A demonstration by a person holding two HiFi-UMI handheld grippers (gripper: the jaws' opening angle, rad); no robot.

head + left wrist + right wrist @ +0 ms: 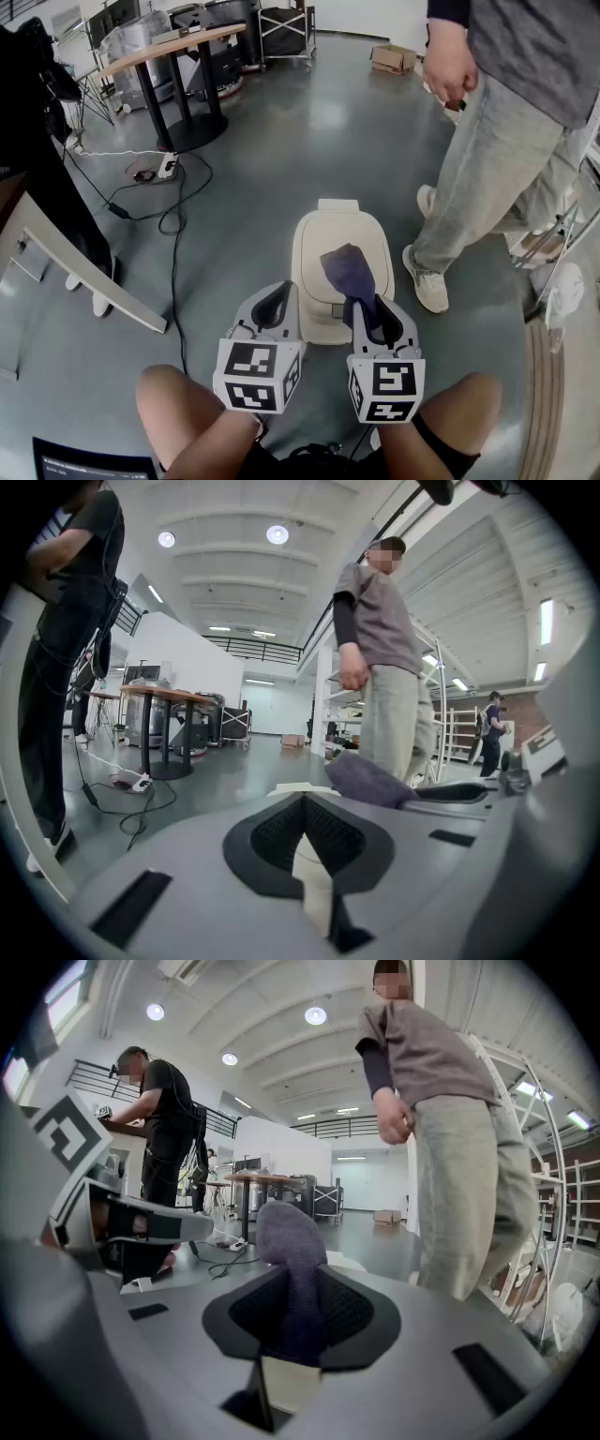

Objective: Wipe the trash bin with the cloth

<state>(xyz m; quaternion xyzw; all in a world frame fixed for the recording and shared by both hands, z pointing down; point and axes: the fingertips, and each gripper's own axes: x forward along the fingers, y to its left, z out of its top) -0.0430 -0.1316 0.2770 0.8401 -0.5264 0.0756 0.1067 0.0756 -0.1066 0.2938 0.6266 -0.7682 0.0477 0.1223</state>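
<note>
While right gripper [364,311] pinches cloth [349,267], trash bin [314,248] sits beneath

A grey, glossy floor [309,141] runs to the far wall and mirrors the lights; at far left stands a table [173,45] with a wooden top, dark legs and a round base; black cables [120,210] and a white power strip [167,167] lie near its foot; a wheeled rack [286,23] stands far centre; a cardboard box [394,58] sits far right; overhead, a white ceiling [225,583] carries round lamps [277,534]; a railed balcony [253,649] crosses the far wall; white shelving [574,1199] rises at right.
</note>
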